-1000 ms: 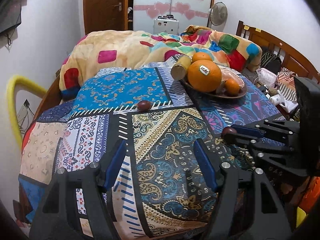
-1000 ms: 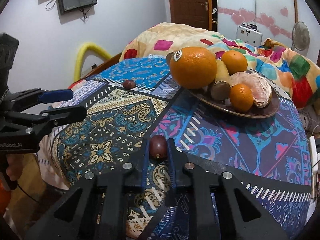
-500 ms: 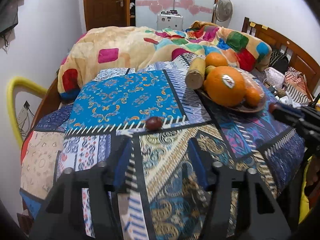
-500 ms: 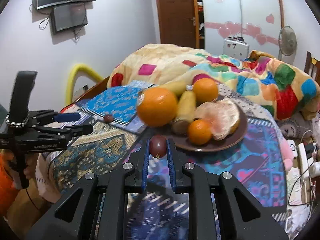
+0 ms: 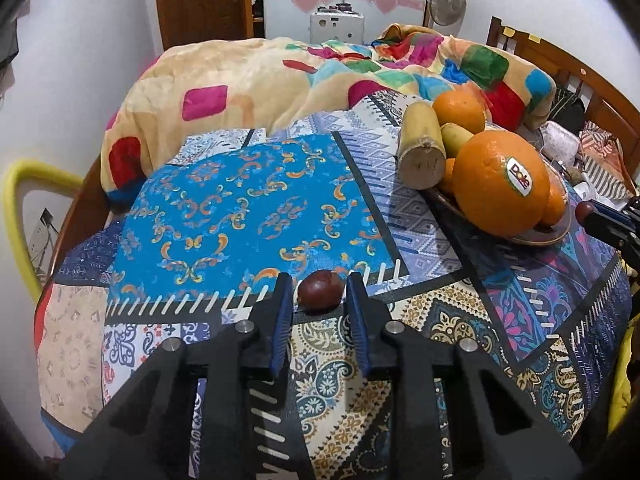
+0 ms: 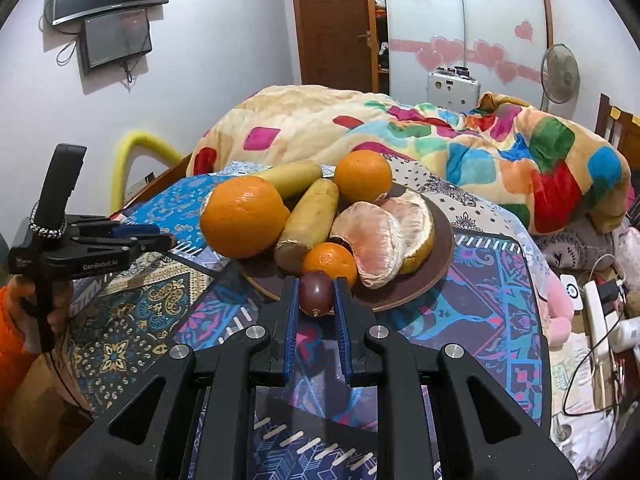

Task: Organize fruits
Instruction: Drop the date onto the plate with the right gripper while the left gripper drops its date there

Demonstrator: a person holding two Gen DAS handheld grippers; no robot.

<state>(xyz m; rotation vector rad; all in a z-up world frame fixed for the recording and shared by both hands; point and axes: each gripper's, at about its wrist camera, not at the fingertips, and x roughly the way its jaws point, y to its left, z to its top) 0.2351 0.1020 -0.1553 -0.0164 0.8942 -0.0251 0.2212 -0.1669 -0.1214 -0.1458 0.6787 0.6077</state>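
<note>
Right gripper: clamped on a dark red fruit, at the near rim of the fruit plate.
Left gripper: fingers apart, bracketing a second dark fruit on the patterned cloth.

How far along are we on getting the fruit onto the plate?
Done: oranges, bananas and peeled pomelo sit on the brown plate. In hand: right gripper holds one dark fruit at the rim. Left: the left gripper, open, brackets the last dark fruit on the bedspread.
</note>
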